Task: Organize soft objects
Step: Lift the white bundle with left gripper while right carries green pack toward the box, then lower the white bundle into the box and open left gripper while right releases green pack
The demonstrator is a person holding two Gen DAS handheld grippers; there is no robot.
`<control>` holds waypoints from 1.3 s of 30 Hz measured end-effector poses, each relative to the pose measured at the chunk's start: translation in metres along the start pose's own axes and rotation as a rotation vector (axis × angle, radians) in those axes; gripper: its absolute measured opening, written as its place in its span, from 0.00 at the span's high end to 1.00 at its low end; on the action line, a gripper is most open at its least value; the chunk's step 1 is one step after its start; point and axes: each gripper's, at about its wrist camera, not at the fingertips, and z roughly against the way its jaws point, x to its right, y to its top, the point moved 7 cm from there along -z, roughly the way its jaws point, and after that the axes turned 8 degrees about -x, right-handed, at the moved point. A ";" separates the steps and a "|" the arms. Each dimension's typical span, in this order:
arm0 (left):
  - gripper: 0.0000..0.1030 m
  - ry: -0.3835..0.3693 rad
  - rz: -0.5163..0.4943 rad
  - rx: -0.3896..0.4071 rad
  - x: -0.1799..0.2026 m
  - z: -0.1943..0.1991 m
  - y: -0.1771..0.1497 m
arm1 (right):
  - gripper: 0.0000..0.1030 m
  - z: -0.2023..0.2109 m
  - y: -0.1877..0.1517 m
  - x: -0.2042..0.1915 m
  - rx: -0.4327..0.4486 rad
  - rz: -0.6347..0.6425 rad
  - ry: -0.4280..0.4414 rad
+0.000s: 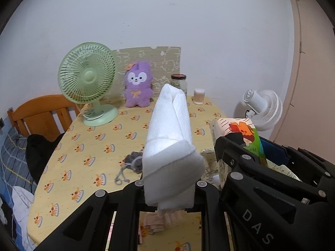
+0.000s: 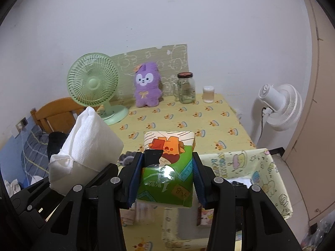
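– Left wrist view: my left fingers (image 1: 170, 185) pinch the towel (image 1: 169, 138) above the desk (image 1: 88, 146). Any writing?
– "DAS" on the right gripper (image 2: 167, 175); it clamps the tissue pack (image 2: 167, 167) in the air beside the towel, print unreadable.

Two fans (image 2: 93, 83) (image 2: 280, 106), one plush (image 2: 147, 84), one jar (image 2: 186, 87), two tissue packs (image 2: 167, 167) (image 2: 90, 138)

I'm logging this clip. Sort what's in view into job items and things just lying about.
Job (soft things):
- white towel roll, held in left tool
- tissue pack, held in right tool
- purple plush
- grey pouch
- fabric bin, likely the container

Lying about:
- green fan
- white fan
- glass jar
- small tub
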 end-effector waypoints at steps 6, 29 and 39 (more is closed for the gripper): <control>0.87 -0.022 -0.015 -0.007 0.017 -0.007 0.003 | 0.53 0.002 0.000 0.018 0.009 -0.015 -0.024; 0.86 -0.099 -0.108 -0.086 0.086 -0.042 -0.004 | 0.53 -0.010 -0.014 0.091 -0.032 -0.107 -0.096; 0.86 -0.125 -0.156 -0.145 0.110 -0.062 -0.014 | 0.53 -0.022 -0.029 0.119 -0.077 -0.148 -0.131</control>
